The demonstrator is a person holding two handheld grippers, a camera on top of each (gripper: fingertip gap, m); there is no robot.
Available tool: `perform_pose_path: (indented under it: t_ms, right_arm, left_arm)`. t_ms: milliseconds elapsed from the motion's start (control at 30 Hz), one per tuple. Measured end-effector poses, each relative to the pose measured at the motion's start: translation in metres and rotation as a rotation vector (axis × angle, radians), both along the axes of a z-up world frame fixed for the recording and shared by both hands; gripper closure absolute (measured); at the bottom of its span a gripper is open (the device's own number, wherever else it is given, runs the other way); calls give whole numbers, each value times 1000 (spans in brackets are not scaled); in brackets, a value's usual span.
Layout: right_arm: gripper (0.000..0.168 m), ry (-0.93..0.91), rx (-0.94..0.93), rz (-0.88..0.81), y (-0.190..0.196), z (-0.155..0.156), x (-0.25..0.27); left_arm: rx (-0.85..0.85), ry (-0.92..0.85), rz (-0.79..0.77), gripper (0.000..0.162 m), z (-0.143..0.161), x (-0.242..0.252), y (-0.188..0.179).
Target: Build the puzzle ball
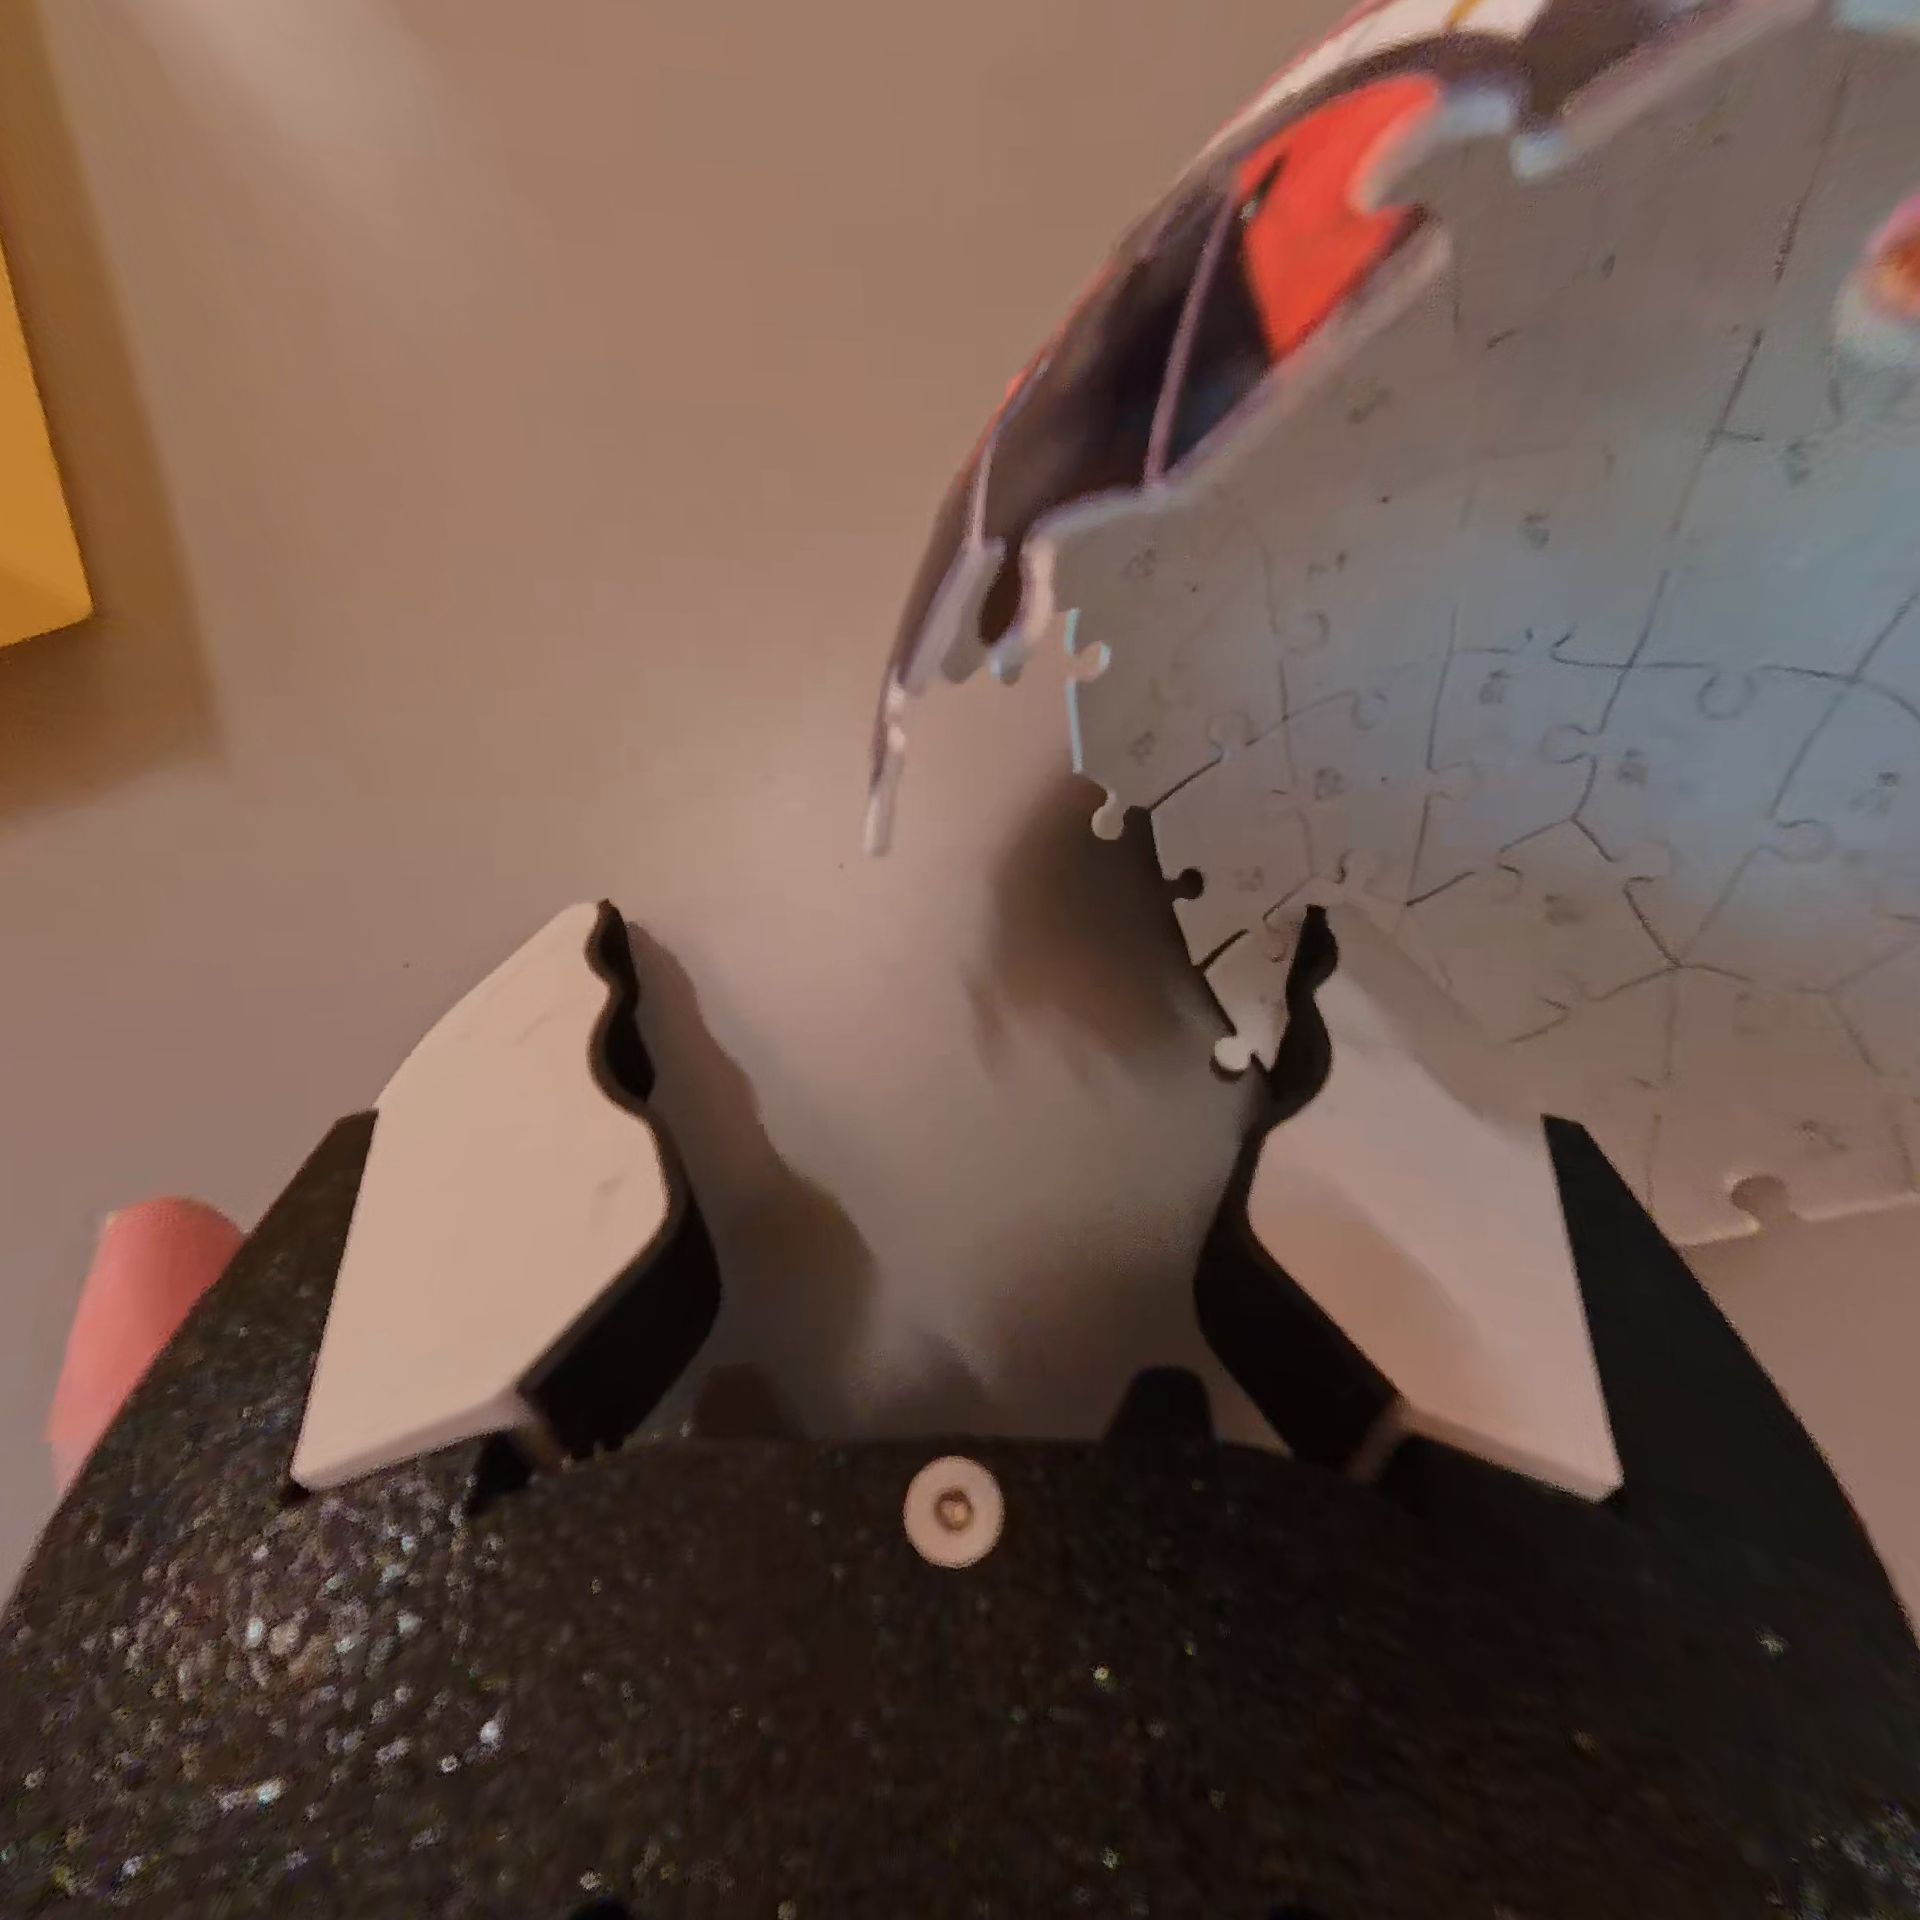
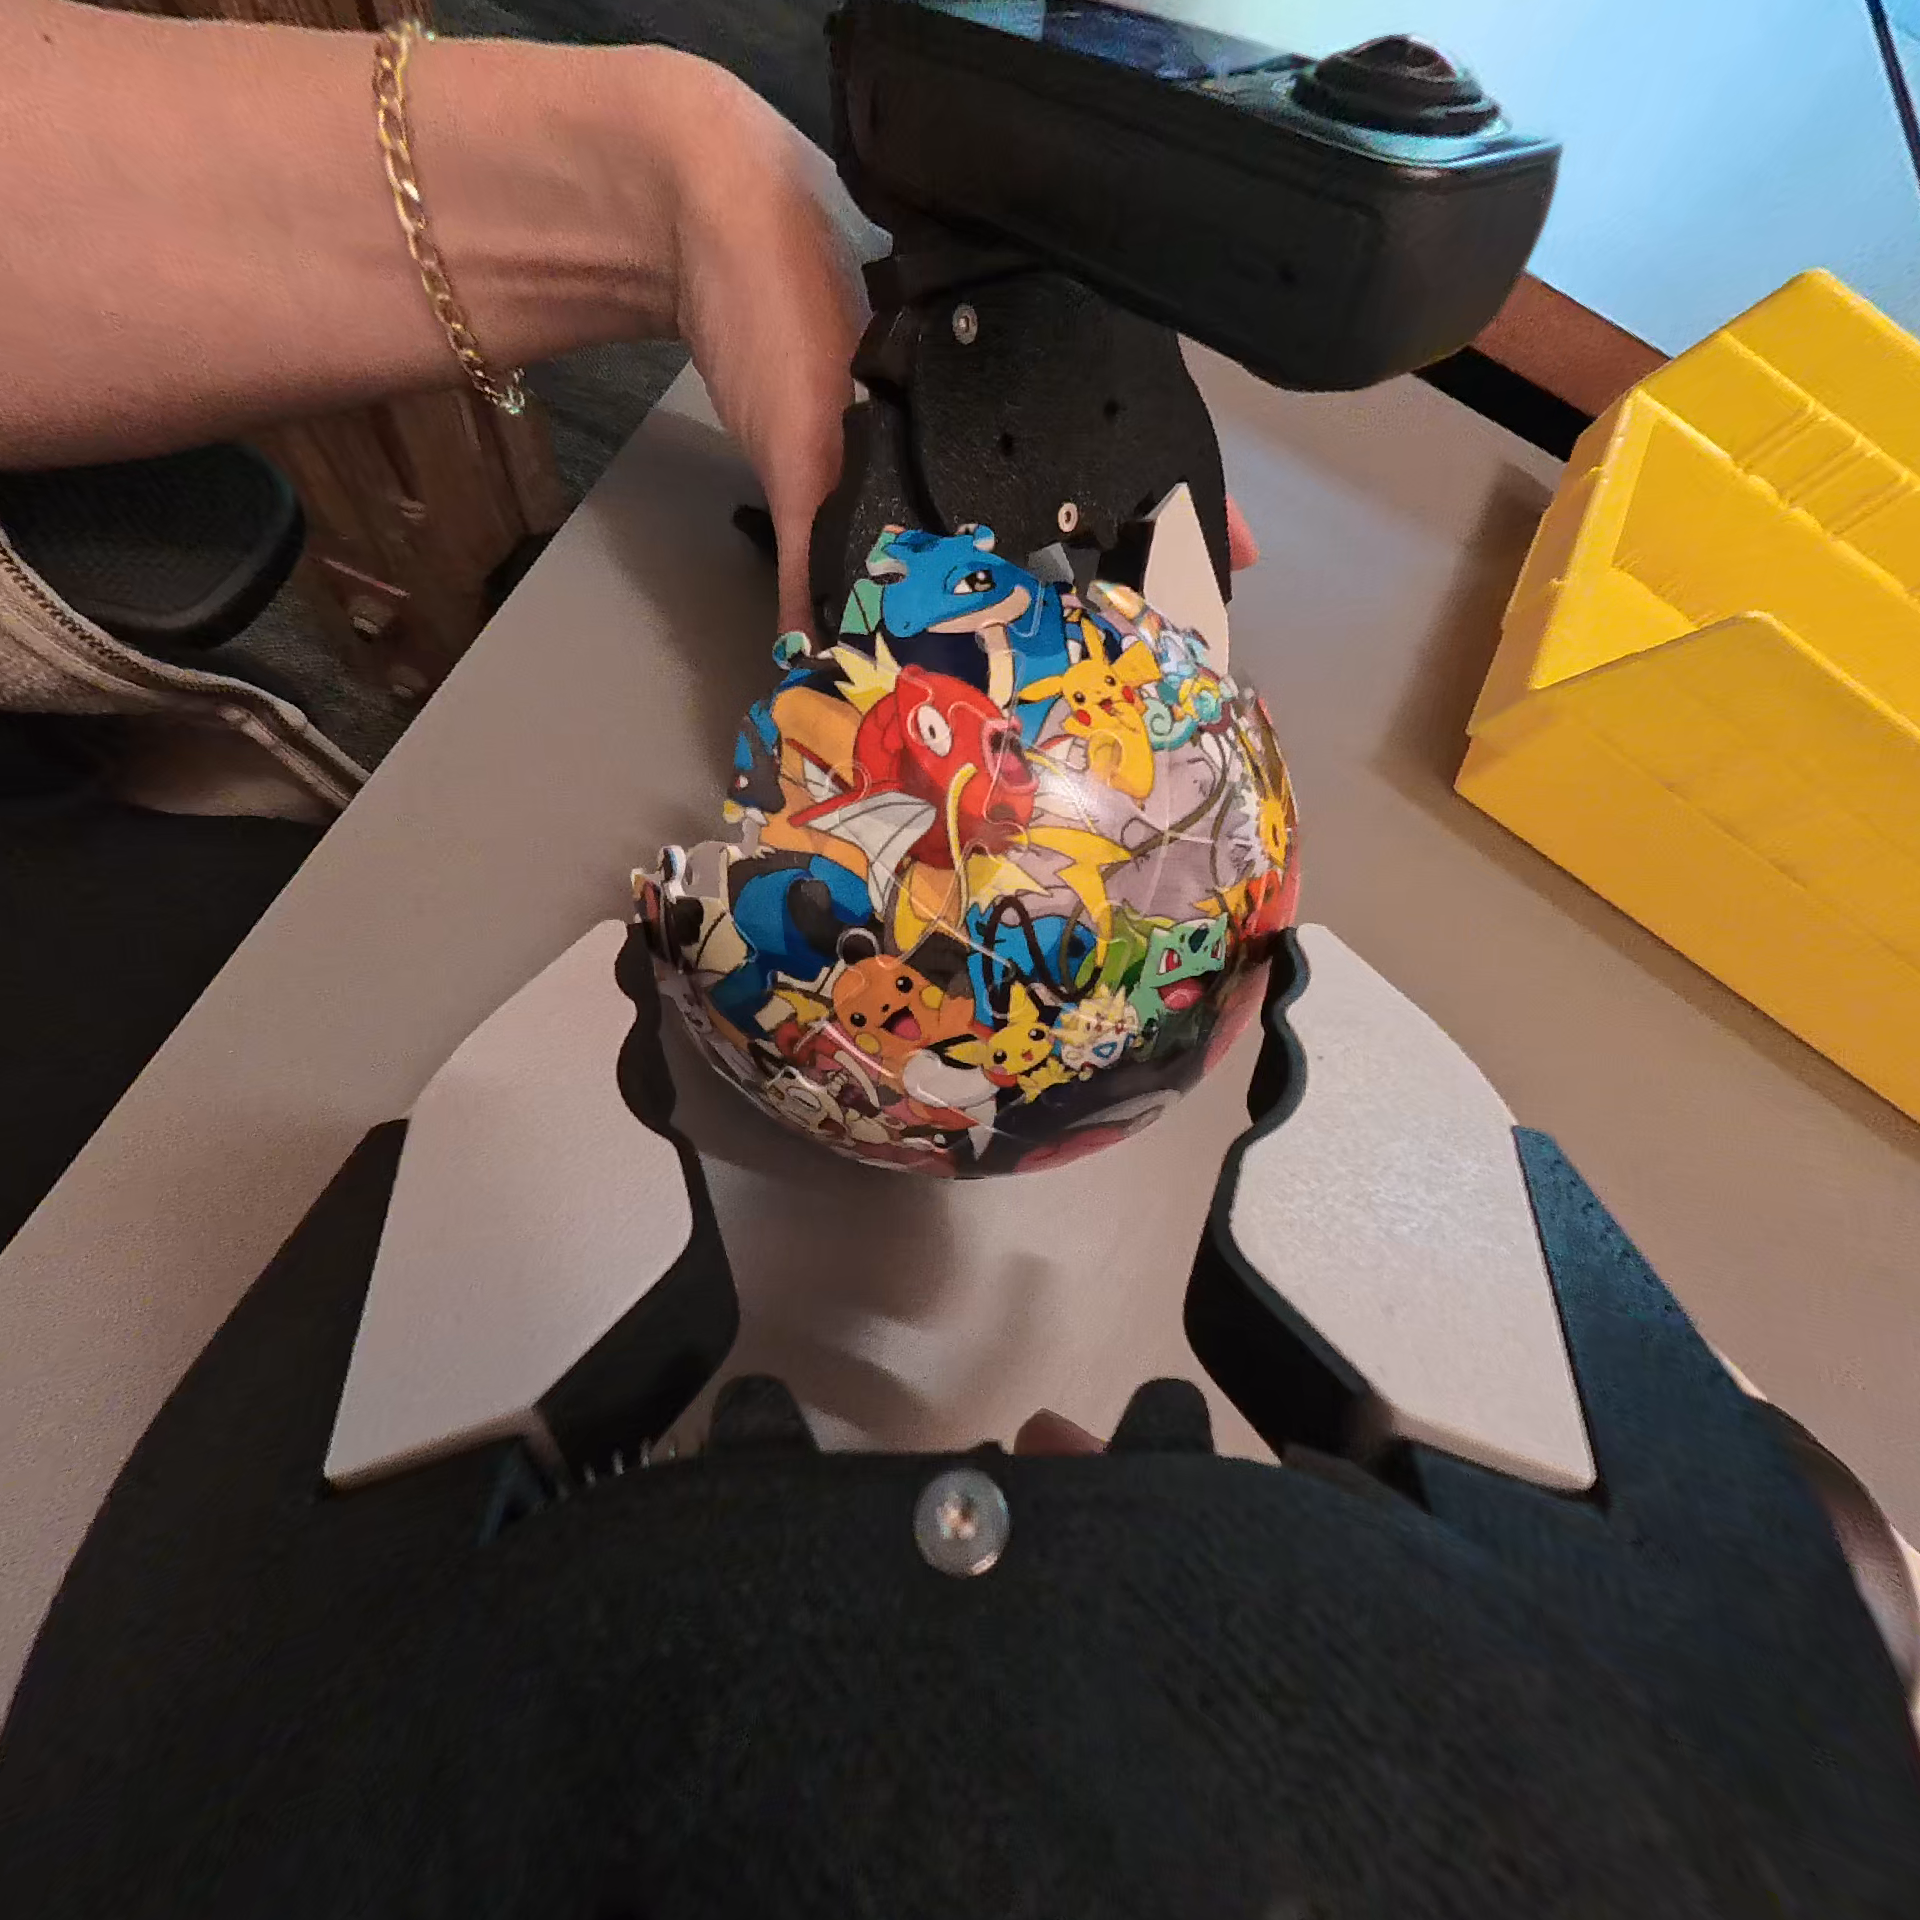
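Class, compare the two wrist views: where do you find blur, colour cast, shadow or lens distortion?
Left wrist view: warm, dim cast; the puzzle ball smears at its upper edge, and a soft dark shadow lies on the table beneath it. Right wrist view: brighter, neutral light, crisp ball print, table edges bowed by the wide lens, the yellow bin sharp.

Left wrist view: close behind left gripper (image 1: 961, 997), facing down at table (image 1: 520, 520); puzzle ball (image 1: 1507, 727) interior fills upper right. Right wrist view: behind right gripper (image 2: 961, 1029), facing opposite way. Shared: ball, table, yellow bin (image 2: 1714, 644).
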State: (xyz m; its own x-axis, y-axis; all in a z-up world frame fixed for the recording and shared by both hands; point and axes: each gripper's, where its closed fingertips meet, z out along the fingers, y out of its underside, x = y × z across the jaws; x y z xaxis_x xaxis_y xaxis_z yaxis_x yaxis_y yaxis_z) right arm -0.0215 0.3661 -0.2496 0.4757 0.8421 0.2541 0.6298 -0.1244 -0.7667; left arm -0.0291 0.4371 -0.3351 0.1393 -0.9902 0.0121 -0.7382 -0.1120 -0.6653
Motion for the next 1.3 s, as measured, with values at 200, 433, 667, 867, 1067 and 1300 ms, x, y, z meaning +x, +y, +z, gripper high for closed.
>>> perform_pose_path:
  t_ms: [200, 433, 667, 867, 1067, 1300]
  right_arm:
    - [58, 21, -43, 19, 5, 1, -2]
    - [58, 46, -70, 24, 8, 1, -5]
    - [58, 39, -78, 32, 10, 0, -7]
    - [58, 30, -78, 46, 12, 2, -13]
    - [59, 12, -71, 45, 16, 0, -14]
    - [59, 6, -84, 55, 18, 1, -16]
  left_arm:
    - [23, 0, 10, 39, 0, -1, 4]
    - [-1, -45, 56, 46, 7, -2, 11]
    - [5, -18, 32, 52, 3, -12, 11]
    - [34, -15, 25, 56, 3, -15, 12]
    - [4, -63, 20, 56, 10, -17, 11]
    - [14, -19, 20, 59, 3, -31, 14]
